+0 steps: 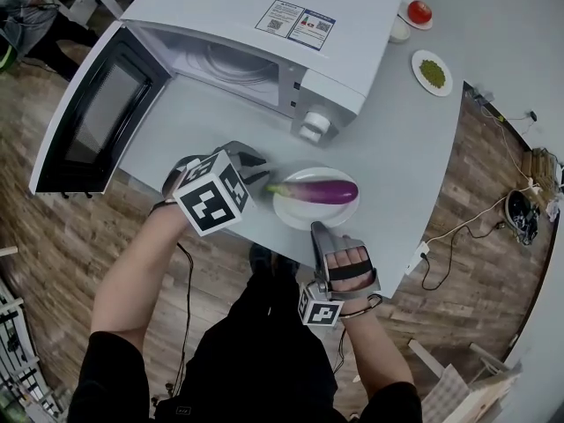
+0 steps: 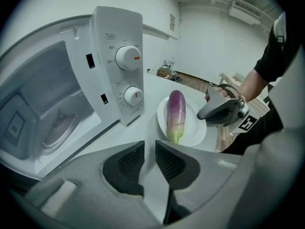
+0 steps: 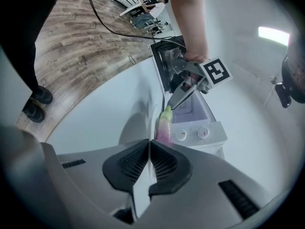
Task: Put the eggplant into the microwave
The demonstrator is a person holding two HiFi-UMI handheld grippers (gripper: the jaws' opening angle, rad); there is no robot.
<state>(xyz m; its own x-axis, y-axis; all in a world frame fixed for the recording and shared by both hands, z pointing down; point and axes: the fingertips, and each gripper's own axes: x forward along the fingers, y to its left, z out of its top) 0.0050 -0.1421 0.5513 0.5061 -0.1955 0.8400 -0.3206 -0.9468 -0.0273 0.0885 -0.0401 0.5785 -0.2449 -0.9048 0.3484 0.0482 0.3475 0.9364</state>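
Head view: high up, steeply down on table [image 1: 414,148], microwave [image 1: 264,16] upper left. Left gripper view: low, close, facing microwave front, eggplant [image 2: 175,113] centre. Right gripper view: low, rolled sideways, opposite side. All share eggplant, microwave.

purple eggplant [image 1: 322,190], white plate [image 1: 295,218], white microwave [image 1: 220,7], wood-grain floor [image 1: 53,236]

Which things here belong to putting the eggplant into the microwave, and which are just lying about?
Job in hand:
eggplant
white plate under it
microwave, door open
left gripper
right gripper

Lying about:
red fruit at the table's far end
dish of green bits
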